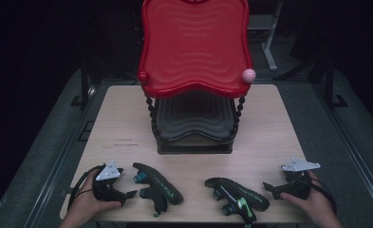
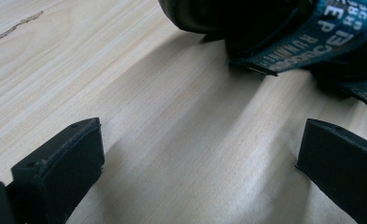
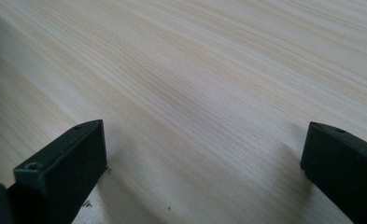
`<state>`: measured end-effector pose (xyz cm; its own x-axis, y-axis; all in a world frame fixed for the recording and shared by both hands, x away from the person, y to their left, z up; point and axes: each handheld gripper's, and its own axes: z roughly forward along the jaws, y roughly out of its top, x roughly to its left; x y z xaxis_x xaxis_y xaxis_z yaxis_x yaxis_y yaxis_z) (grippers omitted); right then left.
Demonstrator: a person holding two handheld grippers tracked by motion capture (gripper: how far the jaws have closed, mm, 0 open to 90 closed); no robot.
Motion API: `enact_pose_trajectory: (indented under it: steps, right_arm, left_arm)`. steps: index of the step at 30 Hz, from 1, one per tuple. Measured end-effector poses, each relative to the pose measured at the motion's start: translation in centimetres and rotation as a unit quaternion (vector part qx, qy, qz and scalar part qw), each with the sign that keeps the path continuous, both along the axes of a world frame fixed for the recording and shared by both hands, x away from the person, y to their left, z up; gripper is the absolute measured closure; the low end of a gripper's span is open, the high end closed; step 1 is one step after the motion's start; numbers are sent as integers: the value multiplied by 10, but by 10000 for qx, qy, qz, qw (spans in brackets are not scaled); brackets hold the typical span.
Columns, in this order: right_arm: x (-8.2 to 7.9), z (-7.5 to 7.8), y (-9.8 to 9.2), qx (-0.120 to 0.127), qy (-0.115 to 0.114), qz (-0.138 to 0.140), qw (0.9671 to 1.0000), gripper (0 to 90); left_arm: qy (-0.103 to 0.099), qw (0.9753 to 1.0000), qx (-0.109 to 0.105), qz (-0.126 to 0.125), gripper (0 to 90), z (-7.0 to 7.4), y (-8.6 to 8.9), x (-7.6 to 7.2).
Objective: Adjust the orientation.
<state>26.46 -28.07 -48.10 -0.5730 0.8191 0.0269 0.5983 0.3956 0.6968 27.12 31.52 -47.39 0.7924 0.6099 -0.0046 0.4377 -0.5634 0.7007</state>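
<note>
Sandals both lie untouched on table (image 1: 269, 118), w/ rack (image 1: 195, 124) tiers bare, so nothing's done yet. Your left gripper (image 1: 127, 194) gapes beside left sandal (image 1: 158, 185); right gripper (image 1: 273, 188) gapes by right sandal (image 1: 236, 195).

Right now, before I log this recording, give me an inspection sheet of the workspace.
Surface: light wood table, bare in the middle, faint mark near its left side.
Job's things: two dark sandals, left sandal and right sandal, lying at the near edge; the left one has teal lettered straps.
Clutter: two-tier rack at the far side, red tray above a black tray.
Grippers: left gripper and right gripper both open, resting low on the table, each beside a sandal, holding nothing.
Cables: black cable loops by the left hand.
Surroundings: dark room, grey floor.
</note>
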Motion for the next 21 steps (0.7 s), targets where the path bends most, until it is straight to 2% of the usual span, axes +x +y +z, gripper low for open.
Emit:
enact_pose_trajectory:
  steps: [9, 10, 12, 14, 15, 18, 21]
  right_arm:
    - [0, 0, 0, 0, -1, 9, 10000, 0]
    - [-1, 0, 0, 1, 2, 8, 10000, 0]
    - [-1, 0, -1, 0, 1, 15, 10000, 0]
    - [-2, 0, 0, 4, 4, -3, 10000, 0]
    - [-2, 0, 0, 4, 4, -3, 10000, 0]
    - [-2, 0, 0, 5, 8, -12, 10000, 0]
    - [-2, 0, -1, 4, 5, -10, 10000, 0]
  left_arm:
    - [-63, 9999, -80, 3, 57, 1, 4, -1]
    - [-77, 9999, -92, -30, 90, 2, 6, -1]
    - [-58, 9999, -107, -120, 224, 5, 10, -3]
    - [108, 9997, -172, -147, 319, 9, 13, -5]
    - [108, 9997, -172, -147, 398, 9, 13, -5]
    - [119, 9993, -133, -318, 468, 11, 16, -11]
    - [104, 9993, -187, -320, 500, 12, 17, -14]
